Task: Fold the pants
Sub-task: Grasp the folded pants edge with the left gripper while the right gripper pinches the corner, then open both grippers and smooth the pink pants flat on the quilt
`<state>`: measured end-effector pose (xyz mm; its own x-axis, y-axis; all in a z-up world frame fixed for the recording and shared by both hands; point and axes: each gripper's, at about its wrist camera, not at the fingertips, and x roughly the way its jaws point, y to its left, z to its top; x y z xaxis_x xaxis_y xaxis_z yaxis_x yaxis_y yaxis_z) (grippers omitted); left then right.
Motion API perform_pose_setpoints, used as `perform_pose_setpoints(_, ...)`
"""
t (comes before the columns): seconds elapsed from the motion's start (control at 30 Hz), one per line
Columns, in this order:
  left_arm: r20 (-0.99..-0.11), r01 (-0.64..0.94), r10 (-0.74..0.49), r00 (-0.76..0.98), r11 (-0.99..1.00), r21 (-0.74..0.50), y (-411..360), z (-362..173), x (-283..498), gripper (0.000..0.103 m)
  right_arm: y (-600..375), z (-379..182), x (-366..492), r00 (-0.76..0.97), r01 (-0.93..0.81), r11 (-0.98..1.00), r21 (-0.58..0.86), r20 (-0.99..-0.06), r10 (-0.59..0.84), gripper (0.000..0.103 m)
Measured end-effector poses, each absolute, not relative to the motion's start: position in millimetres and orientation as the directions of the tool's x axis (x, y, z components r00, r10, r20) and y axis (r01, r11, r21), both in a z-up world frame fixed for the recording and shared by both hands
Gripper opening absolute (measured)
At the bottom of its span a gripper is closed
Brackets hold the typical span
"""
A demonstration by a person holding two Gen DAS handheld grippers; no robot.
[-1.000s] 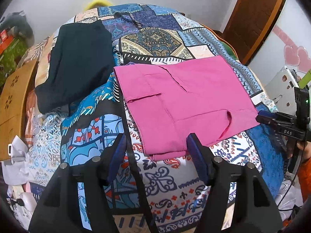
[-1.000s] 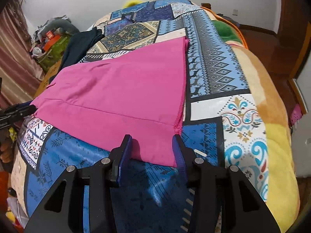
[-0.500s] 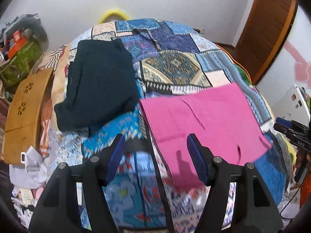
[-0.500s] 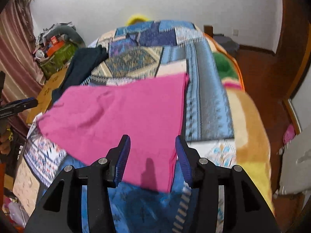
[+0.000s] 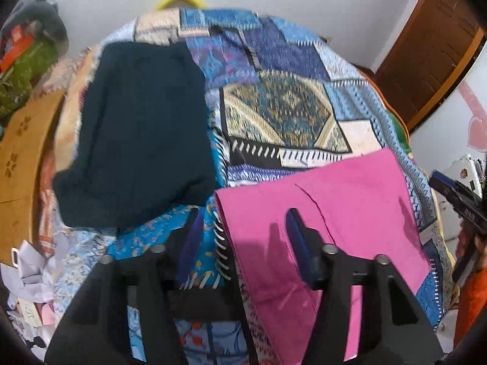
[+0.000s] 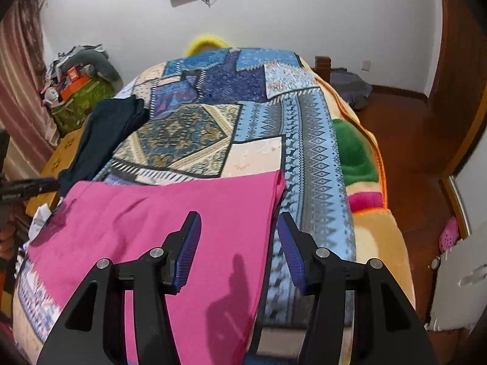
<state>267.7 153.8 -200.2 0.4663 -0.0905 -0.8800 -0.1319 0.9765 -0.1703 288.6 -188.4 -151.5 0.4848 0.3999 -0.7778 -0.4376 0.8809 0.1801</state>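
Pink pants (image 5: 334, 206) lie folded flat on the patterned bedspread (image 5: 283, 115), also seen in the right wrist view (image 6: 170, 213). My left gripper (image 5: 243, 228) is open and empty, held above the pants' left edge. My right gripper (image 6: 239, 237) is open and empty, held above the pants' right edge. Neither touches the cloth. The right gripper shows at the far right of the left wrist view (image 5: 456, 200); the left gripper shows at the left edge of the right wrist view (image 6: 27, 187).
A folded dark navy garment (image 5: 137, 140) lies on the bed's left side, also in the right wrist view (image 6: 106, 133). A wooden box (image 5: 21, 146) and clutter stand left of the bed. A wooden door (image 5: 426, 51) and floor (image 6: 411, 158) are on the right.
Both grippers have lifted up and away from the pink pants, which now lie lower in both views. The right gripper's jaws have opened wider.
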Motion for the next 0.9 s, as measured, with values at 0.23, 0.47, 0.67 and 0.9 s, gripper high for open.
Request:
perform_pose_setpoints(0.23,-0.901,-0.167,-0.149,0.407,0.958,-0.234,162.4,-230.4,283.8,0.032,-179.4,-187.7,342.1,0.413,-0.409,0.892,0.194,-0.832,0.371,0.048)
perform_pose_setpoints(0.47,-0.894,-0.176,-0.225,0.387,0.934,-0.311,170.9,-246.6,294.6,0.026,-165.8,-216.9,373.6,0.357,-0.405,0.889,0.212,-0.859,0.367,0.047)
perform_pose_setpoints(0.67,-0.891,-0.156,-0.193,0.41,0.948,-0.277,166.7,-243.7,292.0,0.003,-153.6,-227.5,372.6,0.367,-0.446,0.876,0.181,-0.856,0.364,0.008)
perform_pose_setpoints(0.9,-0.899,-0.164,-0.035,0.438,0.979,-0.118,160.9,-240.0,277.8,0.005,-147.8,-230.1,367.3,0.417,-0.48,0.875,0.063,-0.861,0.29,0.005)
